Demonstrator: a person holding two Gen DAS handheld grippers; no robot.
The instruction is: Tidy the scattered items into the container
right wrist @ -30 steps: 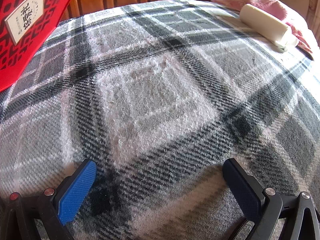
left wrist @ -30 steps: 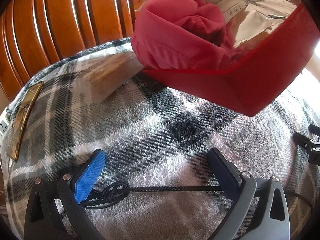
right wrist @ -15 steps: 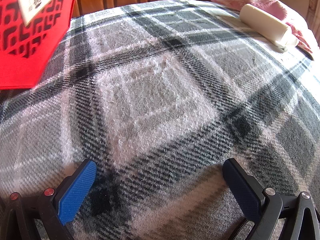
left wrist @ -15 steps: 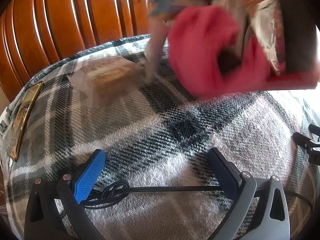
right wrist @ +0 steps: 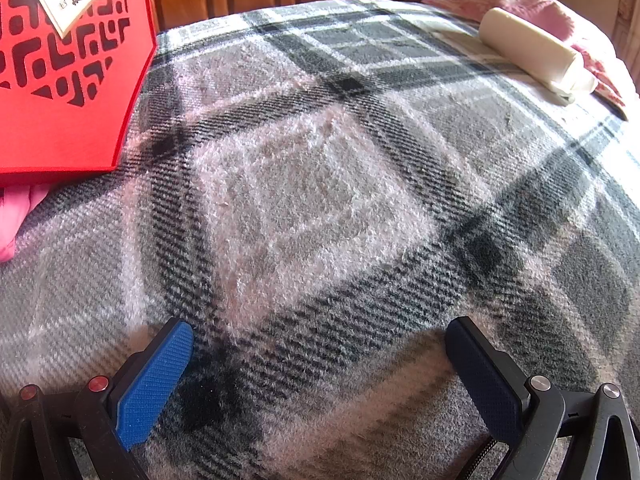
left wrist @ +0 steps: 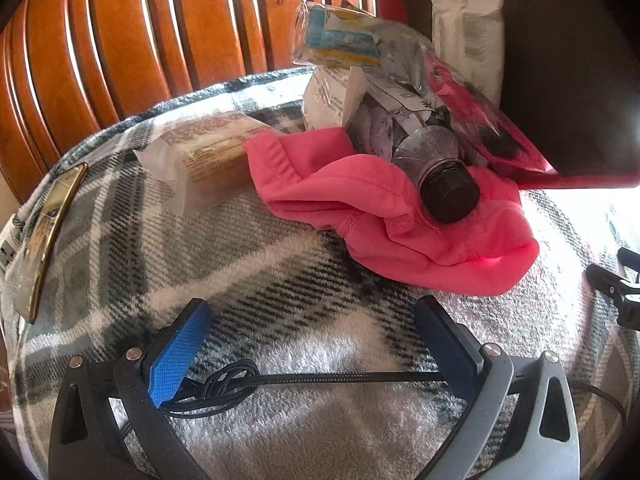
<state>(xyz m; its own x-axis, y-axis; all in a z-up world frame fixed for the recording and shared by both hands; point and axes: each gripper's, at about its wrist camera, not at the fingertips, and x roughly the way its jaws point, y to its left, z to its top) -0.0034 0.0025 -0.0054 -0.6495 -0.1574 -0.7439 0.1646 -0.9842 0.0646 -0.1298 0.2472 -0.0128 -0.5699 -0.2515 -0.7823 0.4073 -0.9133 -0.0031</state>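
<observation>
A red box (left wrist: 560, 92) hangs tipped up over the plaid blanket (left wrist: 280, 272), its dark inside facing me in the left wrist view. Its contents lie spilled below it: a pink cloth (left wrist: 400, 216), a clear bottle with a black cap (left wrist: 444, 184), several plastic packets (left wrist: 344, 40), and a brown-printed packet (left wrist: 204, 152). A white packet (left wrist: 466, 36) leans inside the box. My left gripper (left wrist: 312, 340) is open, low and empty, in front of the pile. In the right wrist view the red box (right wrist: 68, 80) shows its patterned side at upper left. My right gripper (right wrist: 320, 364) is open over bare blanket.
A wooden slatted headboard (left wrist: 160, 32) runs behind the bed. A gold-edged flat item (left wrist: 48, 236) lies at the blanket's left edge. A black clip (left wrist: 616, 288) sits at the right. A white roll (right wrist: 532, 52) rests on a pink pillow (right wrist: 520, 4) at far right.
The red box has tipped over and risen, dumping the pink cloth, bottle and packets onto the blanket. Both grippers have stayed where they were, open.
</observation>
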